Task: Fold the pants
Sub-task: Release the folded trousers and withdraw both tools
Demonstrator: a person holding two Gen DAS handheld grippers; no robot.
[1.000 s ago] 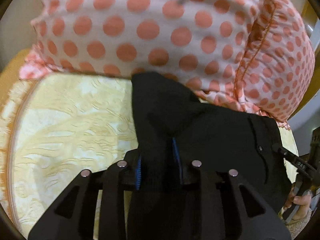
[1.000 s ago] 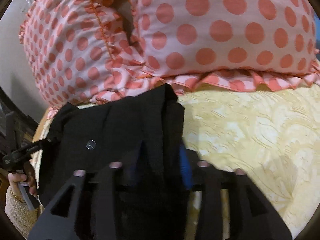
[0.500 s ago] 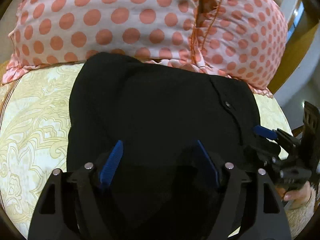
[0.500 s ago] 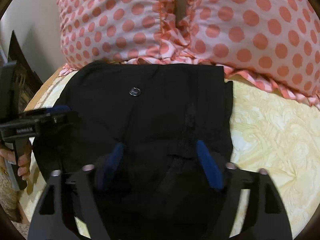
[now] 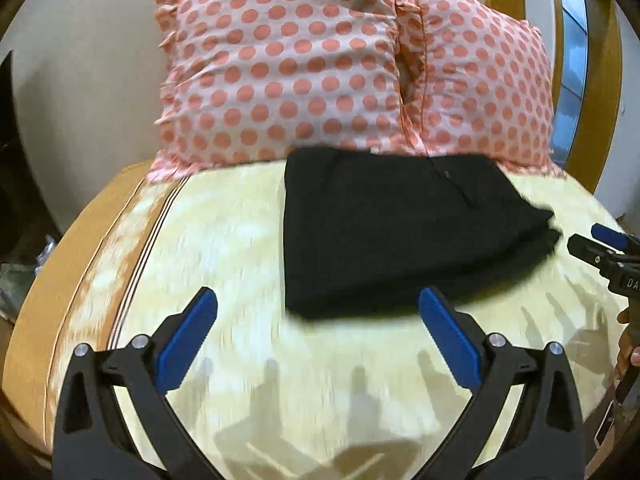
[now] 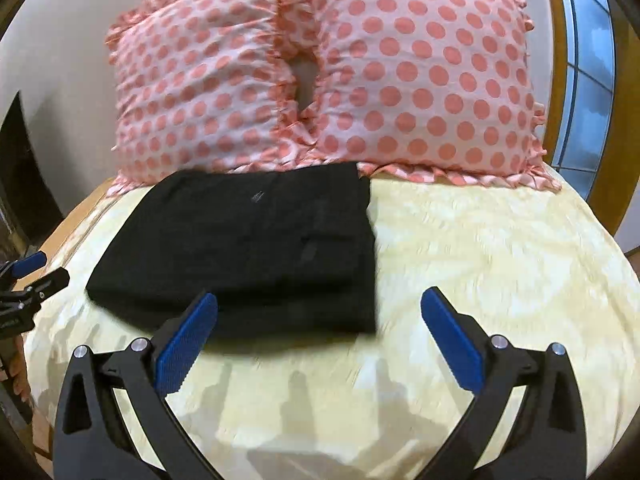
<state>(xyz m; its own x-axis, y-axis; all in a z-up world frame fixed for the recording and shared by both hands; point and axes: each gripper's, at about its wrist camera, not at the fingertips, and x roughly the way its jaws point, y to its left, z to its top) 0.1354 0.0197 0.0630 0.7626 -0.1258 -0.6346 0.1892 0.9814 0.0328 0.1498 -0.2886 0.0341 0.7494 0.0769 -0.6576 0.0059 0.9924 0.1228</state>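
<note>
pants (image 5: 392, 224): one black pair, folded
polka-dot pillows (image 6: 200, 92): two
bed (image 6: 480, 240): one
grippers: two, left gripper (image 5: 318, 312), right gripper (image 6: 320, 312)

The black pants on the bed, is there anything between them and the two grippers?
Nothing visible. Only bare yellow bedspread lies between the folded black pants and the open left gripper and right gripper.

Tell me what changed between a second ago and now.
Both grippers let go of the black pants: the left gripper and right gripper have just been opening, stand wide and empty, and have drawn back toward the camera. The pants lie folded on the bedspread; the polka-dot pillows stayed.
</note>
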